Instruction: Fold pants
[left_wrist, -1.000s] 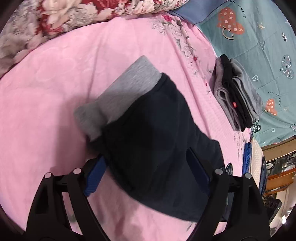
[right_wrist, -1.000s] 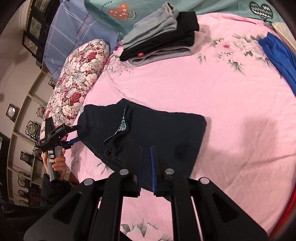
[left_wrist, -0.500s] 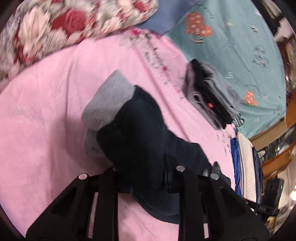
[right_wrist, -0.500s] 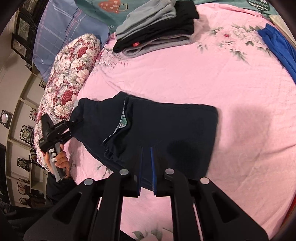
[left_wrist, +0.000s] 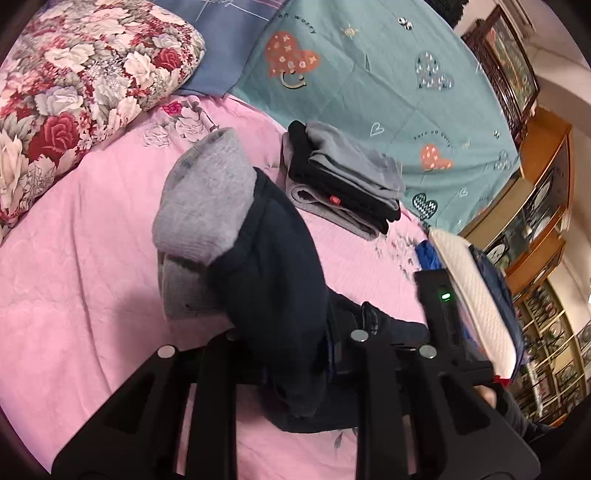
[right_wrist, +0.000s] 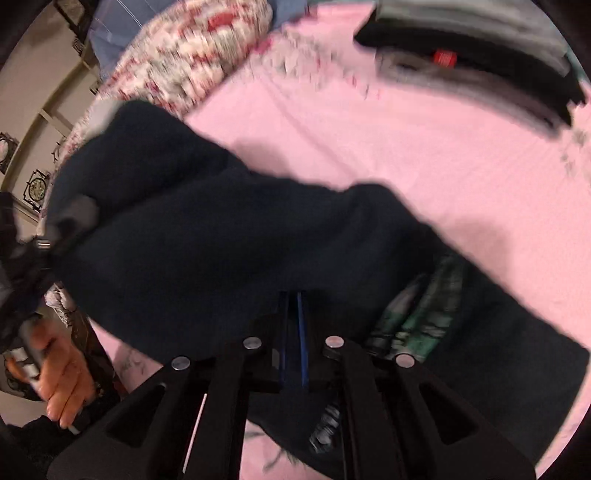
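The dark navy pants (left_wrist: 273, 280) with a grey fleece lining (left_wrist: 207, 199) lie bunched on the pink bedsheet (left_wrist: 74, 266). My left gripper (left_wrist: 291, 354) is shut on the pants, holding one end lifted so the grey inside shows. In the right wrist view the pants (right_wrist: 229, 236) fill the middle, with a green plaid inner patch (right_wrist: 424, 314) at right. My right gripper (right_wrist: 293, 317) is shut on the pants' near edge. The other gripper and the hand (right_wrist: 55, 373) holding it show at the far left.
A stack of folded grey and black clothes (left_wrist: 343, 181) sits on the bed beyond the pants, also in the right wrist view (right_wrist: 480, 55). A floral pillow (left_wrist: 74, 85) lies at upper left. A teal quilt (left_wrist: 369, 74) is behind. White and blue folded items (left_wrist: 476, 295) lie at right.
My left gripper closed on the pants and lifted its end up and toward the right gripper. The right gripper stayed shut and moved closer over the fabric; the view is blurred.
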